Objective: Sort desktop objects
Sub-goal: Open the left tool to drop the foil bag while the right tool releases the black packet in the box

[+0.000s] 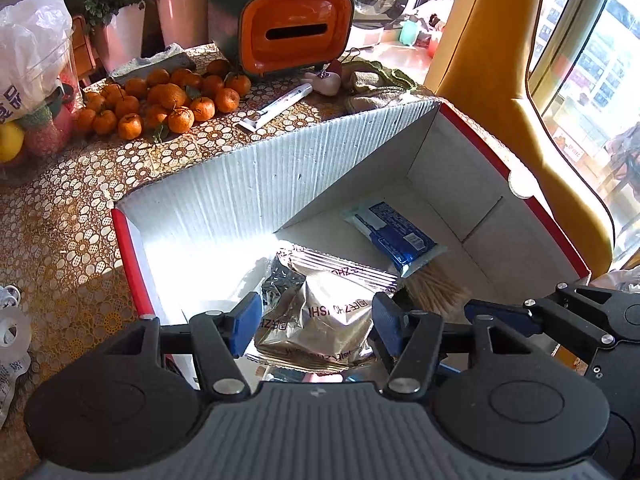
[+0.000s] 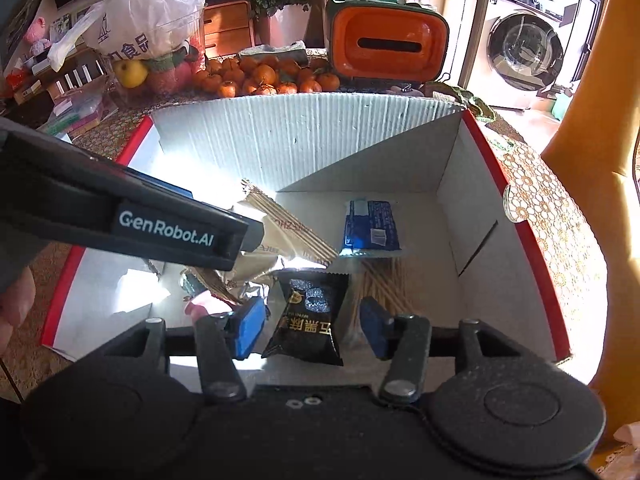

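A white cardboard box [image 1: 260, 176] [image 2: 320, 136] with red edges stands on the patterned tablecloth. Low inside it, my left gripper [image 1: 316, 322] is shut on a silver snack packet [image 1: 332, 312] that fills the gap between the blue pads. The right wrist view shows that gripper [image 2: 240, 240] reaching in from the left with the packet [image 2: 280, 236] raised at its tip. My right gripper [image 2: 312, 330] stands open over a black snack packet [image 2: 308, 320] on the box floor, with space beside the right pad. A blue packet [image 1: 392, 232] [image 2: 370, 228] lies on wooden sticks [image 1: 438, 290] [image 2: 380, 284] deeper in.
Behind the box lie a pile of tangerines [image 1: 168, 100] [image 2: 264, 76], an orange tissue box [image 1: 288, 32] [image 2: 388, 40], a white tube [image 1: 280, 104] and a plastic bag [image 1: 28, 52] over fruit. A yellow chair back [image 1: 500, 80] rises on the right. A hand [image 2: 12, 308] shows at the left.
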Available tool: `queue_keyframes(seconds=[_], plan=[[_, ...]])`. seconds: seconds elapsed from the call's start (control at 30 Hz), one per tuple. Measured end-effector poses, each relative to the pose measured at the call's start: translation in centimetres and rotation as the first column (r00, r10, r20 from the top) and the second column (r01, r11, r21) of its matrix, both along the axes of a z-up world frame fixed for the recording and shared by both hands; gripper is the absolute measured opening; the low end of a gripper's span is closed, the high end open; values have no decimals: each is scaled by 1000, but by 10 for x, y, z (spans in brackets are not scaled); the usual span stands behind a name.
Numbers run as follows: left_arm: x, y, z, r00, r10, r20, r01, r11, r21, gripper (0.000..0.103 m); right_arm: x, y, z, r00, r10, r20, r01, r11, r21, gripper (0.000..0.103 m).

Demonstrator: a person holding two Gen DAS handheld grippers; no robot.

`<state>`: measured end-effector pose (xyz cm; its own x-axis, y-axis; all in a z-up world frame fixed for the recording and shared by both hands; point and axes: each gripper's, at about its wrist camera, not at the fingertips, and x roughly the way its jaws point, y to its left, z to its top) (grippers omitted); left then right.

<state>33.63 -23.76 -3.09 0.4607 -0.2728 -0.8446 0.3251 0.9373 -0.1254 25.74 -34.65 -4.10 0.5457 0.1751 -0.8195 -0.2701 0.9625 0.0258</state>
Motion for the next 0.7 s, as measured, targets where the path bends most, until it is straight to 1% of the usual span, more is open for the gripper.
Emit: queue_keyframes(seconds=[0.27,0.4,0.57,0.67,0.7], plan=[[-21,8,16,1000,3,19,-3,999,-33,61,-14,-3,16,999,3,43,-4,1000,27,61],[-33,12,26,999,8,45,-6,999,-41,61,-24,-5,24,998,6,64,-8,999,42,63],[-53,22,41,998,10,68,-4,997,-82,64,-38,-6,37,994,14,107,-20,998,53,66],[-65,29,49,996,11,85,-3,995,-95,65,-44,-8,44,992,10,124,-17,998,62,73],[-69,32,51,996,13,89,-4,995,-100,65,-47,-8,46,992,9,128,-18,997,72,73]])
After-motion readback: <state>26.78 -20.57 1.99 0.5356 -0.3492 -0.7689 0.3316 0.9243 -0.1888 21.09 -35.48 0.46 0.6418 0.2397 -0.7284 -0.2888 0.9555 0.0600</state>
